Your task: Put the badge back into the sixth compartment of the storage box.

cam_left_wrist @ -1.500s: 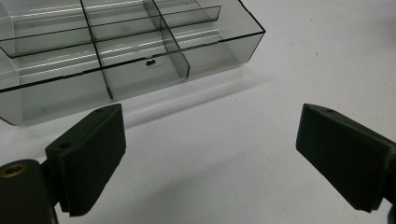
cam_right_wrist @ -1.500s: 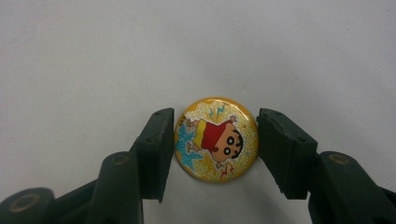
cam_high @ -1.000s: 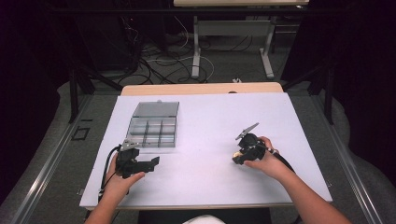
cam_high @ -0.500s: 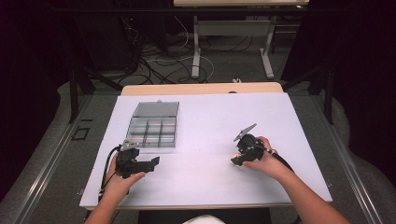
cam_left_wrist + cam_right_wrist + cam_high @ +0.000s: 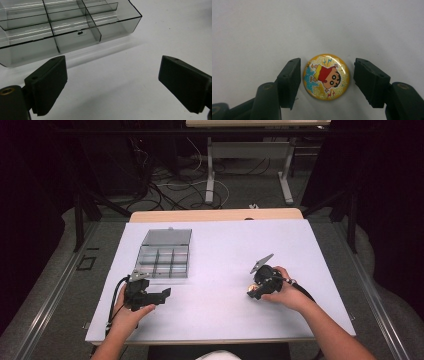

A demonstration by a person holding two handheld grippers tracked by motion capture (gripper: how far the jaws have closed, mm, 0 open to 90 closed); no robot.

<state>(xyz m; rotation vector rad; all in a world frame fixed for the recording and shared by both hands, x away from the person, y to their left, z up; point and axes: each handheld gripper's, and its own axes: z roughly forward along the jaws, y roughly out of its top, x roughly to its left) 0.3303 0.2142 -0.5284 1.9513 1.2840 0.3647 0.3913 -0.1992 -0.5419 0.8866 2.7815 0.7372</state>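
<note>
Straddling round badge (image 5: 326, 76), right gripper (image 5: 327, 80) parted, bases cropped

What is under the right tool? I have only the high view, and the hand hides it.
Observer: A round badge with a cartoon figure lies flat on the table, between the right tool's jaws.
Operator: Gripped already?
Observer: No, the jaws stand apart from it, with a gap on each side.
Operator: And the left tool?
Observer: The left tool is wide open with nothing between its jaws, and points at the box's near wall.
Operator: Anything in that box?
Observer: The compartments seen in the left gripper view look empty.
</note>
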